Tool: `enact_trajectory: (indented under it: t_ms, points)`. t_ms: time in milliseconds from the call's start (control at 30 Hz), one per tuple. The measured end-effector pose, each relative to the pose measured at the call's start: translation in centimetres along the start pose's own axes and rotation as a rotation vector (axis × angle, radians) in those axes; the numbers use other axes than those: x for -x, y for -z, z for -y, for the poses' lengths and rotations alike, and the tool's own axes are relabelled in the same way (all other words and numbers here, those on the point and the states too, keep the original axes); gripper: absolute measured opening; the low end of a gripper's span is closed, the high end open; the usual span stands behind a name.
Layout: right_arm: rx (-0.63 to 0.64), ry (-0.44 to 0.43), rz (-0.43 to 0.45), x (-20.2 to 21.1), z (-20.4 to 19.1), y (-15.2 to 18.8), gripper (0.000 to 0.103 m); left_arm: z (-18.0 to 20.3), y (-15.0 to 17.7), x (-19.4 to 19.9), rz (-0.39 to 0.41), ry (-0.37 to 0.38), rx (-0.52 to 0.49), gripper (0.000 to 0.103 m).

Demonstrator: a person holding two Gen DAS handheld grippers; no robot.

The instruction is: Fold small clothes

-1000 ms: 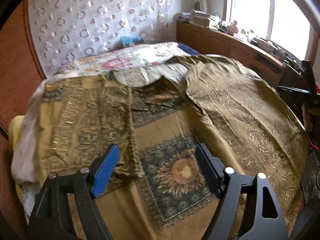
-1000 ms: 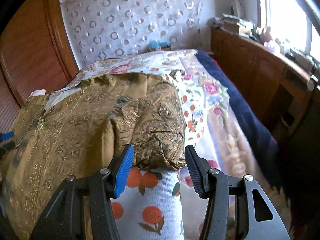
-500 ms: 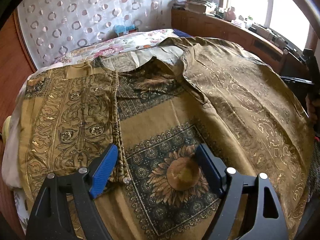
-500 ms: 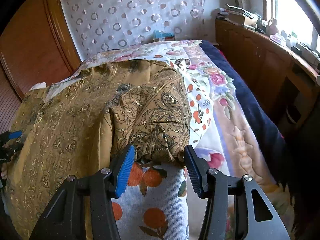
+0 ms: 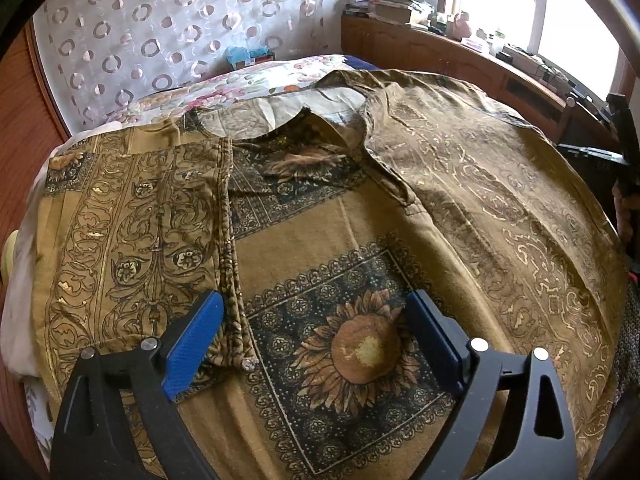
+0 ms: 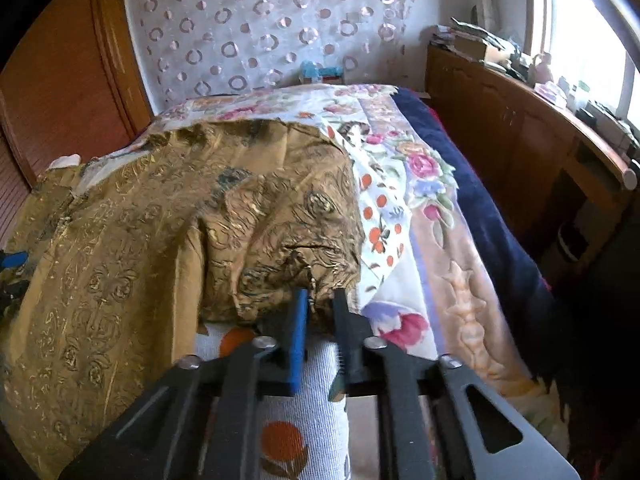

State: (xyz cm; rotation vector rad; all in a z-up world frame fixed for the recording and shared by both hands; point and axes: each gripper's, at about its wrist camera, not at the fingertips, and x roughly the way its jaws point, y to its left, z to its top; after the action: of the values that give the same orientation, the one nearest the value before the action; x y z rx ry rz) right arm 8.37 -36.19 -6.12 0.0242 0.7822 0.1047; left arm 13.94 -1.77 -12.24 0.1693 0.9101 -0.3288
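Closing just now, the right tool is pinching the gold garment's bunched edge on the bed. Only the left view is showing the left tool, its jaws just widened, hovering over the sunflower print, gripping nothing.

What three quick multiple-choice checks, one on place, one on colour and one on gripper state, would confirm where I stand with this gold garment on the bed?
1. Where does the sunflower print lie in the left wrist view?
A. Between the left gripper's fingers
B. On the curtain
C. On the window ledge

2. What colour are the pads on the gripper fingers?
A. Red
B. Blue
C. Green

3. How is the right gripper set?
A. Wide open above the bed
B. Shut on the garment's edge
C. Out of view

Answers:
1 A: the flower sits in the gap between the open fingers.
2 B: blue pads show in both views.
3 B: its jaws have just closed, pinching a bunched fold of the gold cloth.
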Motion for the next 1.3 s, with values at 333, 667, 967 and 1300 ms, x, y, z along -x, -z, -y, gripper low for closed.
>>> enact_trajectory:
  t_ms: [333,667,967,1300]
  points:
    - [0.057,-0.188,0.159,3.7,-5.2,-1.8,0.007,0.0,0.0,0.0,0.000,0.001,0.001,0.093]
    - [0.163,-0.229,0.048,0.5,-10.5,0.0,0.007,0.3,0.6,2.5,0.083,-0.040,0.020,0.093]
    - [0.138,-0.203,0.002,0.2,-10.6,0.8,0.019,2.0,1.7,7.8,0.218,-0.015,0.050,0.093]
    - [0.019,-0.167,0.112,3.9,-7.5,0.4,0.048,3.4,1.8,10.1,0.284,0.002,0.044,0.093]
